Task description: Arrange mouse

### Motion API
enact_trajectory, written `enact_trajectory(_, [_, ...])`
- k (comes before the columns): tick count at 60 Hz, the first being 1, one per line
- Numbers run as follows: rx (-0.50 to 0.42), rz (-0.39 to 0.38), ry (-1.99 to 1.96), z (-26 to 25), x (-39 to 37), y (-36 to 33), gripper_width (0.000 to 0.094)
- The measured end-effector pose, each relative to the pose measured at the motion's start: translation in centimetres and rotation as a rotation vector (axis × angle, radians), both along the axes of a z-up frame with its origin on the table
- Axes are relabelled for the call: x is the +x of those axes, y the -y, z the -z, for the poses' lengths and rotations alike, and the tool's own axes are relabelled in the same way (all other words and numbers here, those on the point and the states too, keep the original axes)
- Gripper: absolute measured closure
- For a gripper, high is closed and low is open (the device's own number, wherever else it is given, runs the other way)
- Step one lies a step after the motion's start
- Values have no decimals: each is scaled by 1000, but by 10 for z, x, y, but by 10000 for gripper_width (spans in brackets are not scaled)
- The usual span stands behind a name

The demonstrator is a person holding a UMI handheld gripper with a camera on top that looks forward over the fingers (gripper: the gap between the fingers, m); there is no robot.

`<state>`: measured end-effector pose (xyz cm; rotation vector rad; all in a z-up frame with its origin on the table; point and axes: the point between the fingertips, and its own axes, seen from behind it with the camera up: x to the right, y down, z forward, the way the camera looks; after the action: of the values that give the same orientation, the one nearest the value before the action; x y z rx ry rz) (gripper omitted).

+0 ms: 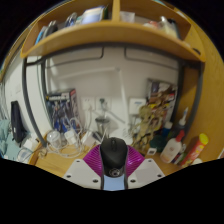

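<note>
A black computer mouse [115, 156] sits between my gripper's [114, 160] two fingers, its nose pointing away from me. Both magenta pads [94, 160] press against its sides, so the fingers are shut on it. The mouse is held above the wooden desk [70, 160], in front of the white wall. The underside of the mouse is hidden.
A wooden shelf [110, 38] with books spans overhead. Cables and a rack [62, 112] stand at the back left. Bottles, boxes and an orange-capped container [196, 145] crowd the right side. White objects [25, 150] lie at the left.
</note>
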<state>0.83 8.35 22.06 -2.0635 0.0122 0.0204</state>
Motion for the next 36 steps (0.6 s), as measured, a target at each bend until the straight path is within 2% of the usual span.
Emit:
enact_trajectory(17, [-220,-58,16,177,-54,-7,674])
enact_trajectory(18, [-229,-60,16,184,-55,-7,648])
enact_trajectory(25, [-287,-64,31,221,-53,-2,634])
enact_trajectory(27, [-306,-65,27,230,-53,1,605])
enact_trajectory(29, [-286,-63,18,229,-53,-2,559])
enact_trajectory(30, [-292,-63,17,230,-53,0,568])
enact_trajectory(36, [-298,-65,5,232,-53,-2,489])
